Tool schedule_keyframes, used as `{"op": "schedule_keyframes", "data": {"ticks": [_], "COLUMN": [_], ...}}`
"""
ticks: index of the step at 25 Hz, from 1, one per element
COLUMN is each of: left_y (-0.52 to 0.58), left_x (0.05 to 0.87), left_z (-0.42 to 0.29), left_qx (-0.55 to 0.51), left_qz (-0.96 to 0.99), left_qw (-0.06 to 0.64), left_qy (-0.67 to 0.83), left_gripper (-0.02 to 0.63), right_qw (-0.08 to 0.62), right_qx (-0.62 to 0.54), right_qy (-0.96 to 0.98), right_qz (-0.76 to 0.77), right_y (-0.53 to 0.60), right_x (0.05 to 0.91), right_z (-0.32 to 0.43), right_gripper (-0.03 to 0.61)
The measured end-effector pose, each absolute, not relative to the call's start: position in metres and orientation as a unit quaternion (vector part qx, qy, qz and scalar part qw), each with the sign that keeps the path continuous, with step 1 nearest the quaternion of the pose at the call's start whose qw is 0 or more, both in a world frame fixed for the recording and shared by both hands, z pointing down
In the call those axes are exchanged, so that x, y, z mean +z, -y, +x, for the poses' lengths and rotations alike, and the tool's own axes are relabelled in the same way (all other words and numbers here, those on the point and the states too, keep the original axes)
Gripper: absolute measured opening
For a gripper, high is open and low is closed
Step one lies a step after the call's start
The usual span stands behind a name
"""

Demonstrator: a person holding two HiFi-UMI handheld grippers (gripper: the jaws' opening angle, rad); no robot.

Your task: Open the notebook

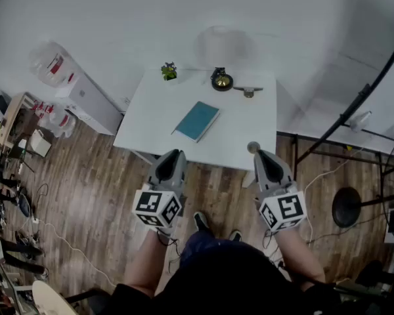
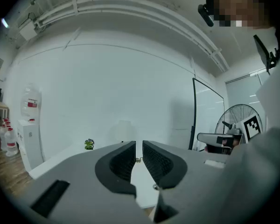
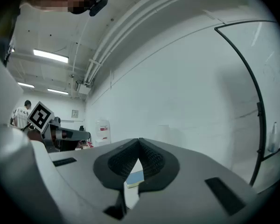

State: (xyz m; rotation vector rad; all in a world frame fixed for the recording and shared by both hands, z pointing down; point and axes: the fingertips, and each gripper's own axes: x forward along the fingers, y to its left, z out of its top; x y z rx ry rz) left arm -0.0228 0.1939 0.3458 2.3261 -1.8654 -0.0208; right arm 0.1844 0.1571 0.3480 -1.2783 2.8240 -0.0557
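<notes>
Pot (image 1: 169, 77) at the far edge of the bench (image 1: 154, 120) holds a small plant (image 1: 169, 67); the notebook (image 1: 197, 121) lies closed mid-bench. Left claw (image 1: 173, 157) hovers slightly parted, empty; right claw (image 1: 264, 156) is clenched on nothing.

You have one teal rectangular notebook (image 1: 197, 121), one small green potted plant (image 1: 169, 71), one round black-and-brass object (image 1: 221, 80), one small metal piece (image 1: 248, 91)

The right gripper (image 3: 139, 146) points level with its jaws met at the tips, and through the small gap below them a blue notebook (image 3: 136, 177) shows on the white table (image 3: 130, 198), well ahead.
</notes>
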Motion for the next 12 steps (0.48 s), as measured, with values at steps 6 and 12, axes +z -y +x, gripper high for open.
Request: {"op": "schedule_keyframes", "data": {"ticks": [6, 12], "left_y": [-0.230, -0.255], "left_x": [0.336, 0.344], "left_z": [-0.025, -0.035], "left_qx": [-0.009, -0.014], "left_qz": [0.780, 0.770], "left_qw": [0.063, 0.073], "left_qy": [0.622, 0.633], "left_gripper": [0.046, 0.046], "right_qw": [0.019, 0.015], "right_qx": [-0.011, -0.018], "right_qy": [-0.907, -0.908], "right_qz": [-0.422, -0.419], "right_y": [-0.195, -0.210], "right_x": [0.348, 0.352], "right_z": [0.184, 0.183], "right_gripper": [0.003, 0.003]}}
